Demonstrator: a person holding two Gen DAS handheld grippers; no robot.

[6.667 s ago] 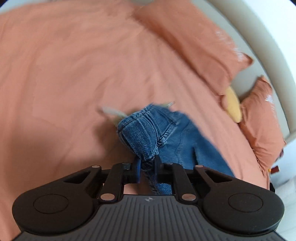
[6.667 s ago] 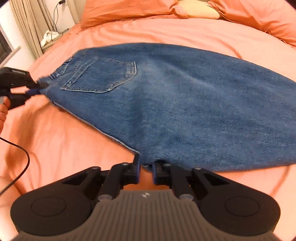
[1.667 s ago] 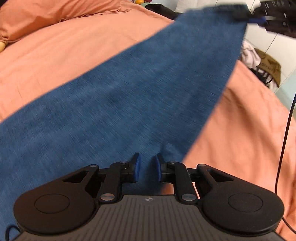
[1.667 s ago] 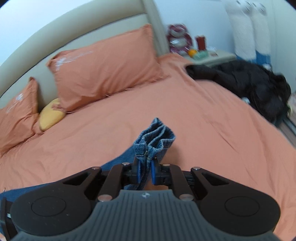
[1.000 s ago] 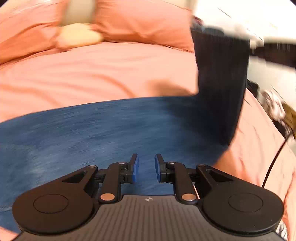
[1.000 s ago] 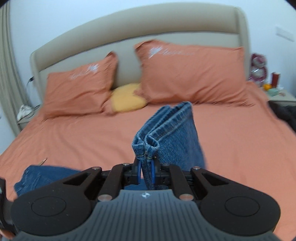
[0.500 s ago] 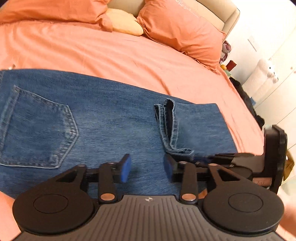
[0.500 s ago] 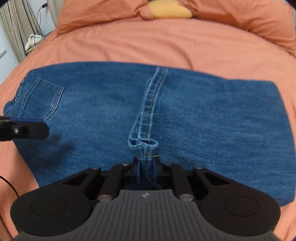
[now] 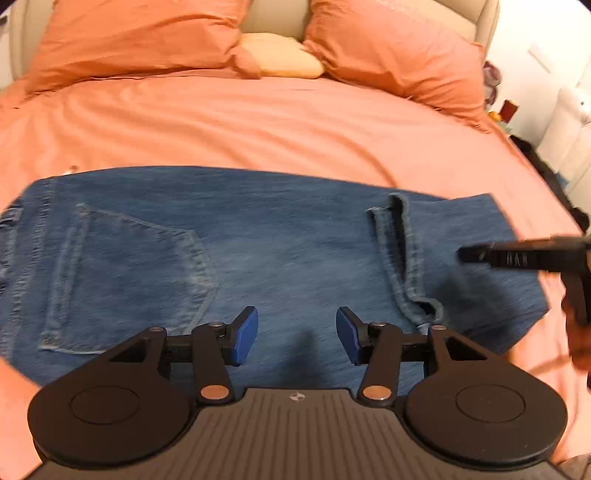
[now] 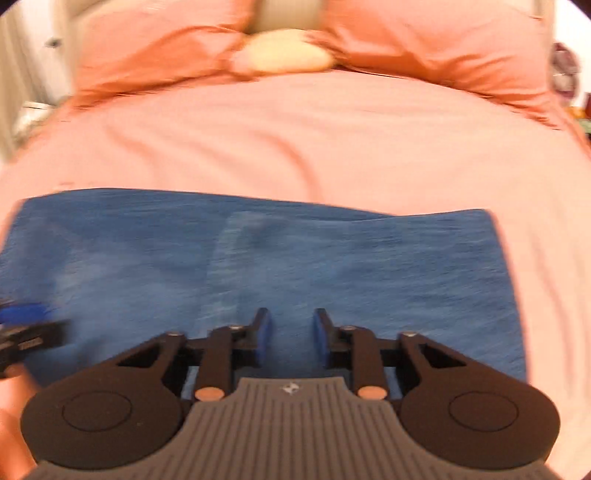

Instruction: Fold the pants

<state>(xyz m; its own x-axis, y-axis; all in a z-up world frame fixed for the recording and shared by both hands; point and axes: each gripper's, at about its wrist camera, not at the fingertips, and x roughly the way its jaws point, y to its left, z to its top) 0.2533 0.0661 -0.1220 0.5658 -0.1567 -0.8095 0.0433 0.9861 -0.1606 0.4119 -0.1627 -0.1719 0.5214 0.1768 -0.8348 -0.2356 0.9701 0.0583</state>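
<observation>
The blue jeans (image 9: 295, 240) lie folded in half on the orange bed sheet (image 9: 258, 122). Their back pocket (image 9: 129, 277) is at the left, and the leg hems (image 9: 402, 258) rest on top at the right. My left gripper (image 9: 295, 321) hovers over the near edge of the denim, its jaws opening with nothing between them. It also shows at the left edge of the blurred right wrist view as the left gripper (image 10: 22, 325). My right gripper (image 10: 291, 325) is open over the jeans (image 10: 332, 266) and holds nothing. In the left wrist view the right gripper (image 9: 480, 254) points in from the right, just past the hems.
Two orange pillows (image 9: 399, 51) and a yellow cushion (image 9: 280, 55) lean on the beige headboard (image 9: 277, 14). Dark clothing (image 9: 546, 166) and small items lie past the bed's right side. A hand (image 9: 580, 343) holds the right gripper at the edge.
The right gripper brought the hems down onto the jeans, let go of them and drew back. The left gripper's jaws spread wider and it shifted slightly along the near edge.
</observation>
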